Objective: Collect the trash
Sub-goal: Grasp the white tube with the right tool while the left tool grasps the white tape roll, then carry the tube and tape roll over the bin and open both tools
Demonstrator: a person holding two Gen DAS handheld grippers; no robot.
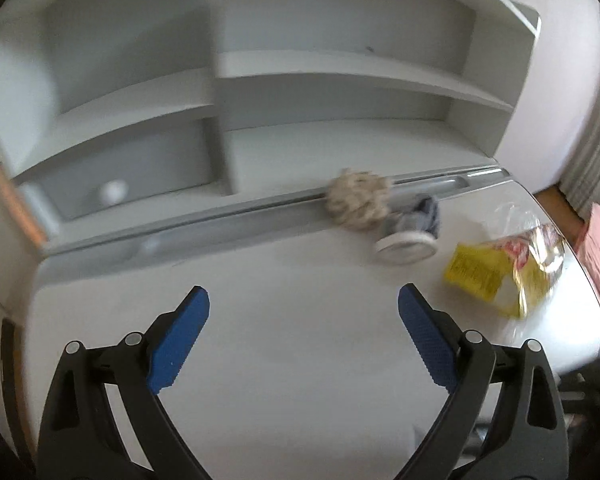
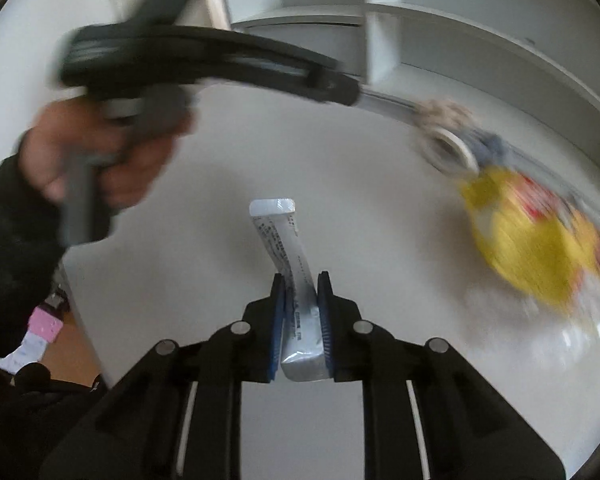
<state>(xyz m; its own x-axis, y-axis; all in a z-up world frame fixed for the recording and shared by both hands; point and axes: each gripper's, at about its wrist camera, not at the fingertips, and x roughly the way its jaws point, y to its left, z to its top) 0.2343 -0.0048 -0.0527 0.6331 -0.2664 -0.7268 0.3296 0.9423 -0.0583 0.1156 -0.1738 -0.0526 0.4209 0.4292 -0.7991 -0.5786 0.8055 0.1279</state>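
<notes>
My right tongs (image 2: 301, 280) are clamped on a silver-grey sachet (image 2: 288, 248), pads pressing both its sides; its sealed end sticks out ahead over the white surface (image 2: 228, 152). My left tongs (image 1: 304, 300) stand wide apart with nothing between them, over bare surface. Far right, near the edge, lies a yellow wrapper (image 1: 500, 276). Beside it, against the groove at the back of the surface, sit a white lid (image 1: 404, 246), a grey crumpled scrap (image 1: 424, 212) and a beige fibrous wad (image 1: 358, 202), all blurred.

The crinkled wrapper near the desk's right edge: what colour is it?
Mostly yellow wrapper, with red print and a clear part; sharpest in the left wrist view.
</notes>
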